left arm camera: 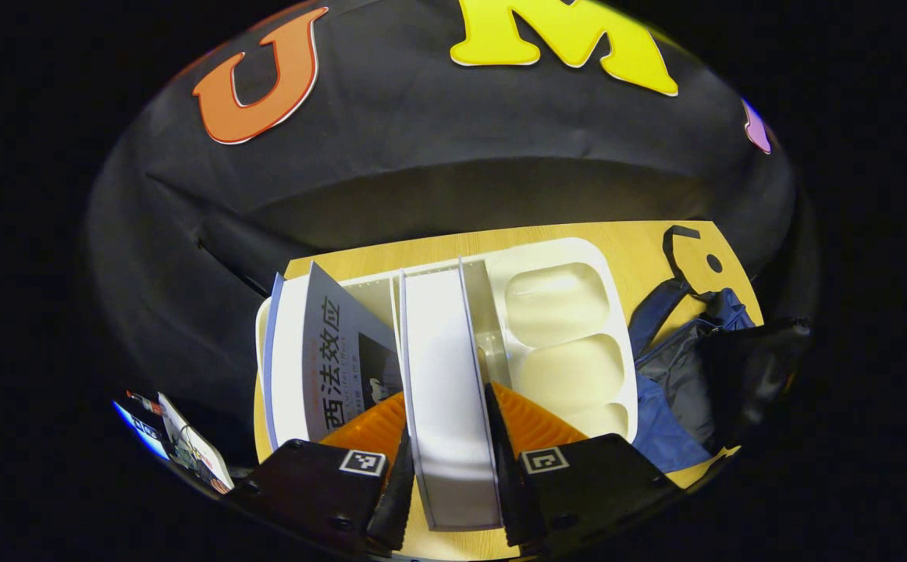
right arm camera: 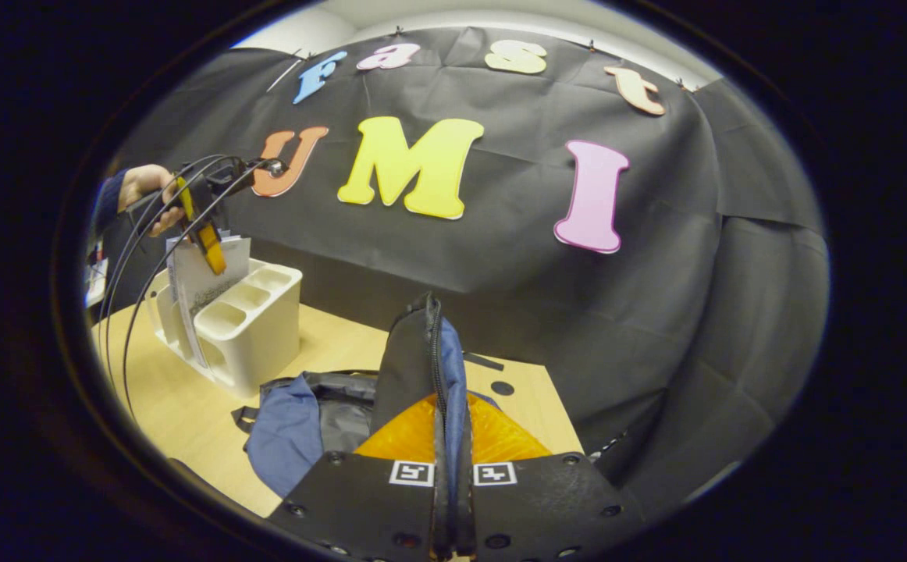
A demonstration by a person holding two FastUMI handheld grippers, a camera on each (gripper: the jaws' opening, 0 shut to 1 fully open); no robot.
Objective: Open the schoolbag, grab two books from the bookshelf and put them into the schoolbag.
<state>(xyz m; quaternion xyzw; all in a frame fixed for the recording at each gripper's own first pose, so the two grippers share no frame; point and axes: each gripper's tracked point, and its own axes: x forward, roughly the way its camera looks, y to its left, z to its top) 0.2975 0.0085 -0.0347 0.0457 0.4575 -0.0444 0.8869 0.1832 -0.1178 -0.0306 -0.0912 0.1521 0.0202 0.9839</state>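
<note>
In the left gripper view, the left gripper (left arm camera: 447,476) is nearest, its two fingers closed on either side of a thin white book (left arm camera: 446,390) that stands on edge between them, smooth flat cover facing up the frame. Just left of it a second book with a grey printed cover and white page block (left arm camera: 321,367) leans tilted in the same holder, so two books can be counted. Both sit in a white moulded plastic bookshelf organiser (left arm camera: 570,304) with thin upright dividers on one side and three rounded, glossy cup-like wells on the other. It rests on a pale wood-grain table (left arm camera: 641,242). To the right of the organiser lies the one soft blue and grey fabric schoolbag (left arm camera: 680,367), crumpled, with a dark strap curling onto the wood beyond it. In the right gripper view, the right gripper (right arm camera: 451,484) is clamped, both fingers pressed together on an upright flap of the schoolbag (right arm camera: 422,351), a dark panel edged by a zip with blue lining beside it, held lifted above the slack body of the bag on the table. Farther off at the left, the organiser stands near the table's edge, and above it a person's hand (right arm camera: 145,195) holds the other gripper over the books, thin black cables looping down from it.
</note>
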